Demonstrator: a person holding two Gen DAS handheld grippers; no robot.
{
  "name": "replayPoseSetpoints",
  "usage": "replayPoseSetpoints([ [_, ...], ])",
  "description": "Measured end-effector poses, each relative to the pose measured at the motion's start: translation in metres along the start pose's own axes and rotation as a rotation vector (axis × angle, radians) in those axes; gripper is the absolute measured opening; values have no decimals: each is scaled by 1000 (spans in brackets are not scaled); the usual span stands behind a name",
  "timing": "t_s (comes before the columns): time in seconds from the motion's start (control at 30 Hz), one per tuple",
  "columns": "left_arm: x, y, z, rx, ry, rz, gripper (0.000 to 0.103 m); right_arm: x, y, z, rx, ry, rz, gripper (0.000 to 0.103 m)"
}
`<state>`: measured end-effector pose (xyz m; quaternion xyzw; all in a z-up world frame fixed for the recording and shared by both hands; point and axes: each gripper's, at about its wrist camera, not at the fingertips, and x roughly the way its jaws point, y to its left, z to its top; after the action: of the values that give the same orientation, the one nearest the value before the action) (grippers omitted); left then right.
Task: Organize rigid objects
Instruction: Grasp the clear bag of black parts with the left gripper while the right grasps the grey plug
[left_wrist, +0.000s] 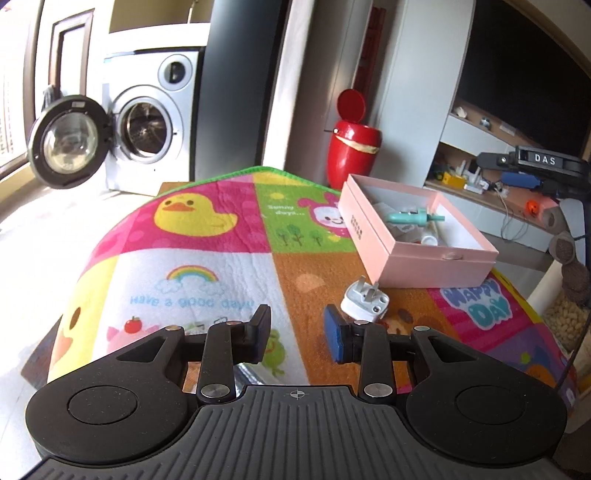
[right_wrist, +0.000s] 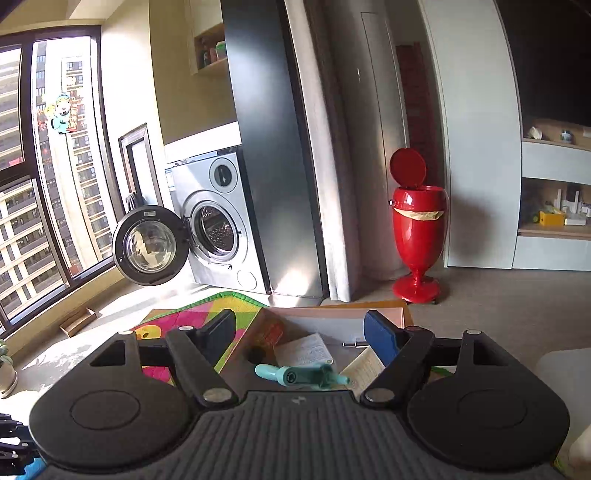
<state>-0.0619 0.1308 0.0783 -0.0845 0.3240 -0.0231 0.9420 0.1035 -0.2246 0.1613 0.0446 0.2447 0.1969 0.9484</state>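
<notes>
The left hand-held gripper (left_wrist: 297, 334) hangs low over the counter (left_wrist: 229, 266) with its jaws a modest way apart and nothing between them; the black pad and the blue pad both show bare. Just ahead of the blue pad, slightly to the right of the gripper's centre line, lies the white plug adapter (left_wrist: 365, 300), resting on the patterned cloth with its metal prongs pointing up and away toward the pink box (left_wrist: 417, 240). Its body is near the blue fingertip but looks apart from it, and the adapter sits outside the gap, so the coming move likely calls for a small shift rightward and forward to bring it between the pads. The adapter's longer side seems to run diagonally, from near-right to far-left, though the fisheye makes this uncertain. The box stands just behind the adapter, open, already holding a teal tool (left_wrist: 412, 218) and some small white pieces. The right hand-held gripper (right_wrist: 299, 334) hovers above that same box, jaws wide and empty, the teal tool lying crosswise just below it. The left hand is the nearer to the adapter, the one loose item seen on the cloth.
</notes>
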Motion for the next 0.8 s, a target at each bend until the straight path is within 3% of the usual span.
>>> replayPoseSetpoints([
  [0.17,-8,46,-13,-149,68,74,35,-1,12,-66,-119,134,-39,77],
  [0.3,-2,53,-26,-224,108,42,35,-5,29,-105,-223,182,-61,77],
  [0.5,23,25,-35,-187,127,37,35,-13,51,-126,-264,190,-6,77],
  [0.8,54,-21,-34,-16,113,20,37,-11,75,-152,-392,217,7,77],
])
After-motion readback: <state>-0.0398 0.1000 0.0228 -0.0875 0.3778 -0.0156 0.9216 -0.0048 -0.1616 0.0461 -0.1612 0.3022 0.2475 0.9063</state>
